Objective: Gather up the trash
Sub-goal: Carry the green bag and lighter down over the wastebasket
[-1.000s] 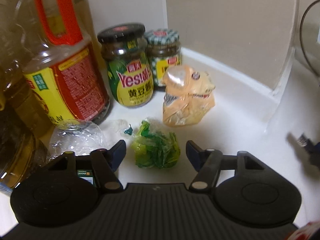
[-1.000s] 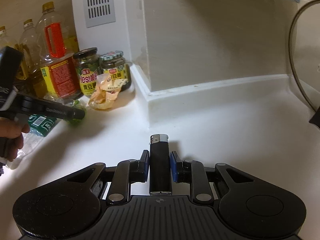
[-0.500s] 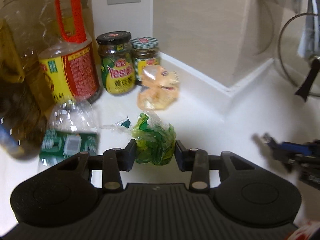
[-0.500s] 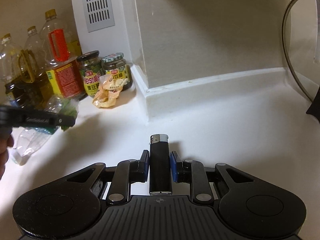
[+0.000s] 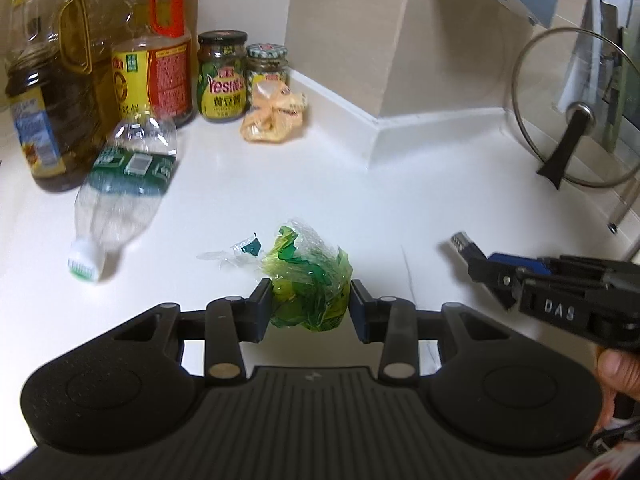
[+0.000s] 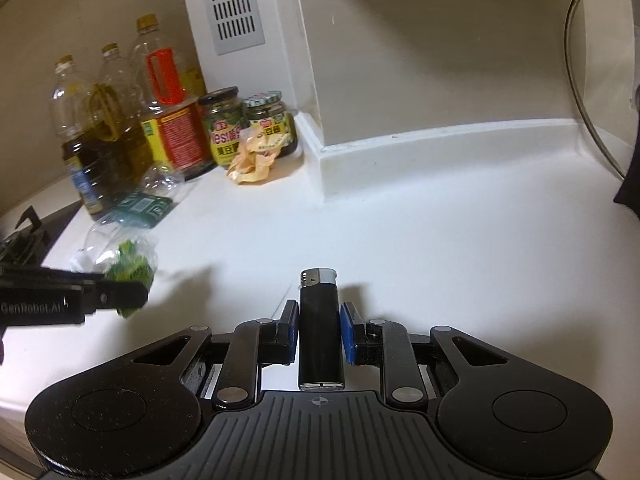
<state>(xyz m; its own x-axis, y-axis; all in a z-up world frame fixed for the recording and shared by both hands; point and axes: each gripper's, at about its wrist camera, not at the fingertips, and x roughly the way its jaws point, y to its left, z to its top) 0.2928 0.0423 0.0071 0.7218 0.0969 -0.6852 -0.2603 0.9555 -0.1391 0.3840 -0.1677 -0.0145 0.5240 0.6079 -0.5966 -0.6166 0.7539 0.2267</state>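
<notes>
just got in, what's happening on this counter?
A person is clearing trash off a white counter with a handheld gripper in each hand. The left gripper is shut on a crumpled green wrapper, held off the counter. The right gripper is shut on a black lighter. An empty plastic bottle and a crumpled yellow wrapper lie by the oil bottles and jars, not yet collected.

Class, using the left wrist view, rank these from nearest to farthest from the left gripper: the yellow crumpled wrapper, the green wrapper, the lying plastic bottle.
1. green wrapper, between the left gripper pads.
2. plastic bottle, lying to the left.
3. yellow wrapper, far back by the jars.
</notes>
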